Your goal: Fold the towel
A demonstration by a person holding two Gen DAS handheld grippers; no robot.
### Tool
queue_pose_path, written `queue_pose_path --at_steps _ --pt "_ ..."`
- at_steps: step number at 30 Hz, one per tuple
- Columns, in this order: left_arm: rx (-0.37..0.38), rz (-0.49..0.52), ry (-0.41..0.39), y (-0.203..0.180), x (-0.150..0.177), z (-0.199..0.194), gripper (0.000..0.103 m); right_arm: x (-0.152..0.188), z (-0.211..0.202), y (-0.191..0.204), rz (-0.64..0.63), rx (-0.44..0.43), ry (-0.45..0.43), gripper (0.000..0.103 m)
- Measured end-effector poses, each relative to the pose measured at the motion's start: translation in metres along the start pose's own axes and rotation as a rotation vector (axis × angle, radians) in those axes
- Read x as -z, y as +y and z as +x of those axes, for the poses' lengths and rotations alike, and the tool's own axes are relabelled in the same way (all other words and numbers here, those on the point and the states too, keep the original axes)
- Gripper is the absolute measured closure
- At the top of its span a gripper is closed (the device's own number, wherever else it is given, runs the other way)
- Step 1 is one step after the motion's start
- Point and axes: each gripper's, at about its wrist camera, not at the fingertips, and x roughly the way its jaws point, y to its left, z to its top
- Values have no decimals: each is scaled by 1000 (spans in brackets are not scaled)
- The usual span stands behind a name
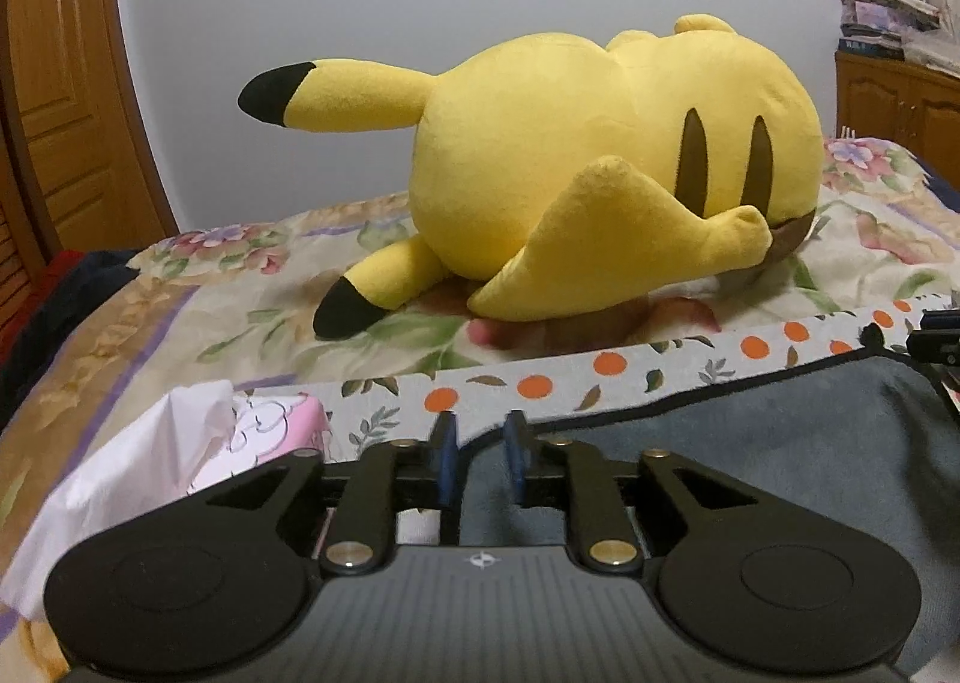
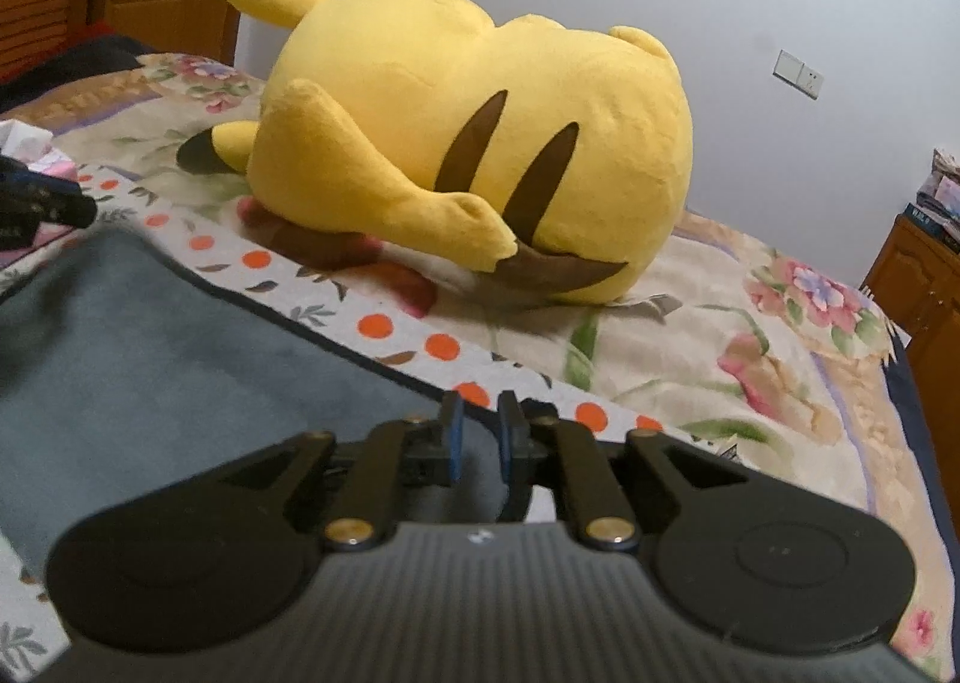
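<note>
A dark grey towel point(image 1: 750, 443) lies flat on a white cloth printed with oranges point(image 1: 540, 383); it also shows in the right wrist view point(image 2: 150, 347). My left gripper point(image 1: 480, 443) is open, its blue-padded fingers a small gap apart over the towel's far left corner. My right gripper point(image 2: 480, 425) is open over the towel's far right edge. Neither holds anything. The right gripper's tip shows at the right edge of the left wrist view point(image 1: 936, 341), and the left gripper's tip shows at the left edge of the right wrist view point(image 2: 42, 209).
A big yellow Pikachu plush point(image 1: 570, 167) lies on the floral bedspread point(image 1: 180, 311) just behind the cloth. A pink tissue box point(image 1: 264, 437) with white tissue stands left of the towel. Wooden door at left, cabinet point(image 1: 900, 95) at right.
</note>
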Motion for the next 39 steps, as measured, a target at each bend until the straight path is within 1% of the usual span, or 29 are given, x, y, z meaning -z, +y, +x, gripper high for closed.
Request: queue_pose_path --at_steps 2,4,10,13,18,24,26,27,28,31,33,35,36,37,39 --pt "17 4 2 -2 3 -4 75 1 -6 2 9 -11 -4 91" --pt "22 22 4 -5 6 -9 73 2 -13 3 25 -34 -7 91" --pt "58 26 21 -9 15 -29 70 6 -37 11 80 -93 -6 91" --pt "74 31 26 -12 21 -42 67 12 -46 16 82 -100 -1 91" --pt "94 44 44 -15 33 -58 63 25 -60 16 133 -114 14 91" --pt "110 42 67 -16 47 -78 55 38 -81 15 167 -118 21 87" --pt "111 41 69 -16 50 -86 50 42 -89 14 178 -118 22 69" --pt "113 37 69 -16 51 -90 49 44 -94 14 183 -118 18 56" --pt "115 33 70 -15 52 -95 47 46 -99 14 186 -118 13 53" --pt "117 36 70 -17 55 -107 43 50 -110 13 189 -115 14 51" --pt "113 42 68 -18 56 -115 37 52 -119 13 188 -116 10 49" --pt "108 43 56 -19 56 -124 23 53 -128 12 189 -115 3 45" --pt "108 44 48 -20 57 -129 21 53 -132 12 189 -114 1 43" --pt "109 44 42 -20 57 -134 19 54 -136 12 190 -113 -1 37" --pt "118 41 39 -21 57 -141 18 54 -144 12 192 -111 -8 31"
